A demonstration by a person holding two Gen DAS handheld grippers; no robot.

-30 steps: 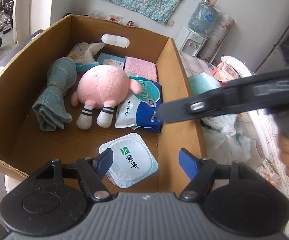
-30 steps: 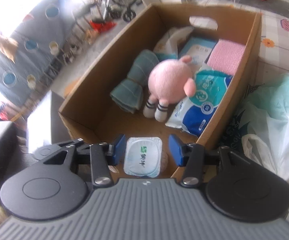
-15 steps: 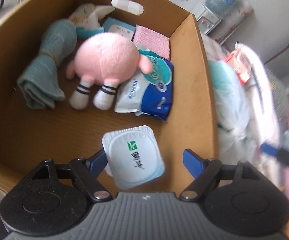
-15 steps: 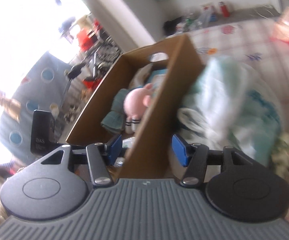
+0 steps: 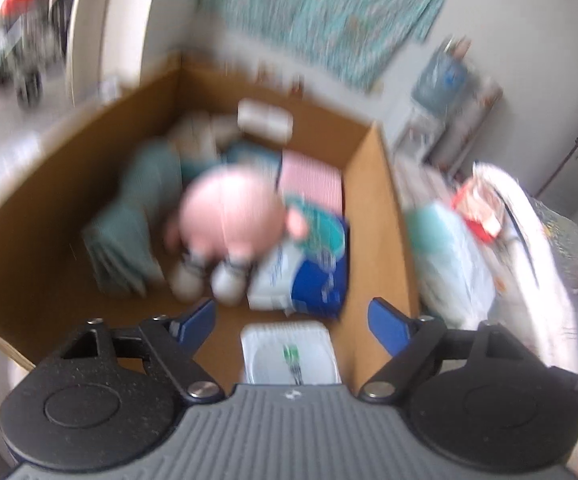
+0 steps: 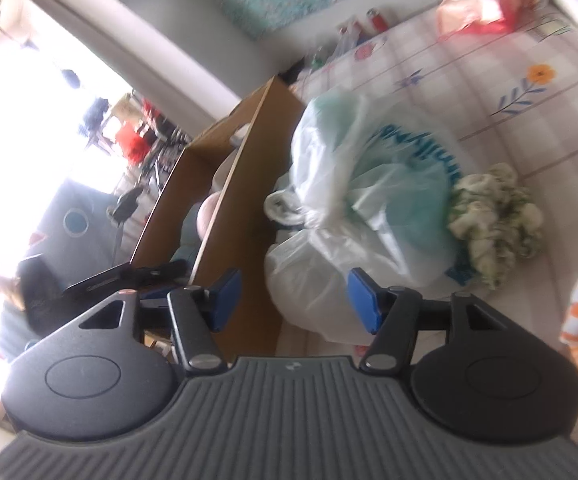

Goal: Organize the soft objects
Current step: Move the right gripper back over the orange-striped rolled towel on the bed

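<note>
Here the left gripper (image 5: pixel 292 316) is opening above a white square foil-lidded pack (image 5: pixel 289 354) in the brown cardboard box (image 5: pixel 381 216), pads clear, while the right gripper (image 6: pixel 293 295), empty, is opening before white plastic bags (image 6: pixel 353 208).

Bare floor of the cardboard box (image 5: pixel 373 216) lies open at its near left corner; the pink plush (image 5: pixel 231 218) and white pack (image 5: pixel 289 350) crowd the rest. Plastic bags (image 6: pixel 369 208) press the box's outer wall.
</note>
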